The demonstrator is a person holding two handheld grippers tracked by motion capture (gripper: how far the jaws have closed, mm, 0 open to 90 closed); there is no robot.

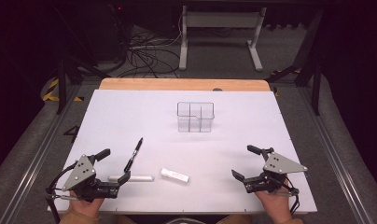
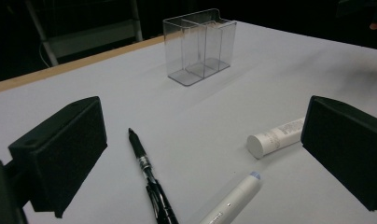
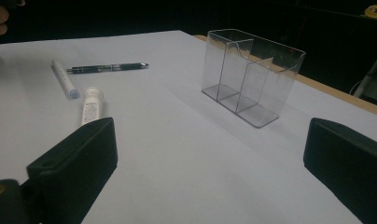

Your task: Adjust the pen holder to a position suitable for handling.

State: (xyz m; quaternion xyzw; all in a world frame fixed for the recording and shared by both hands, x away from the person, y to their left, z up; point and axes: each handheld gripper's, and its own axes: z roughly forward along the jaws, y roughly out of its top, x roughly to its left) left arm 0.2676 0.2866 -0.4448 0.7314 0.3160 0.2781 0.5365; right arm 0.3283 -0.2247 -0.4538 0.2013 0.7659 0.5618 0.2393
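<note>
A clear plastic organizer point(image 1: 196, 116) with several compartments stands upright at the middle of the white table top point(image 1: 252, 112). A black pen point(image 1: 134, 155), a white marker point(image 1: 135, 178) and a white tube point(image 1: 174, 175) lie near the front edge. My left gripper point(image 1: 114, 165) is open at the front left, its jaws either side of the pen's near end and the marker's left end. The left gripper view point(image 2: 203, 140) shows the pen point(image 2: 149, 179), marker point(image 2: 233, 198), tube point(image 2: 275, 137) and organizer point(image 2: 198, 46) ahead. My right gripper point(image 1: 242, 161) is open at the front right, nothing between its jaws point(image 3: 210, 149).
A wooden strip point(image 1: 184, 84) runs along the table's far edge. Beyond it are a white stand's legs point(image 1: 219, 42) and cables point(image 1: 144, 58) on the floor. Metal rails point(image 1: 37, 149) flank the table. The organizer point(image 3: 252, 74) stands ahead in the right gripper view, with the tube point(image 3: 92, 107) at the left.
</note>
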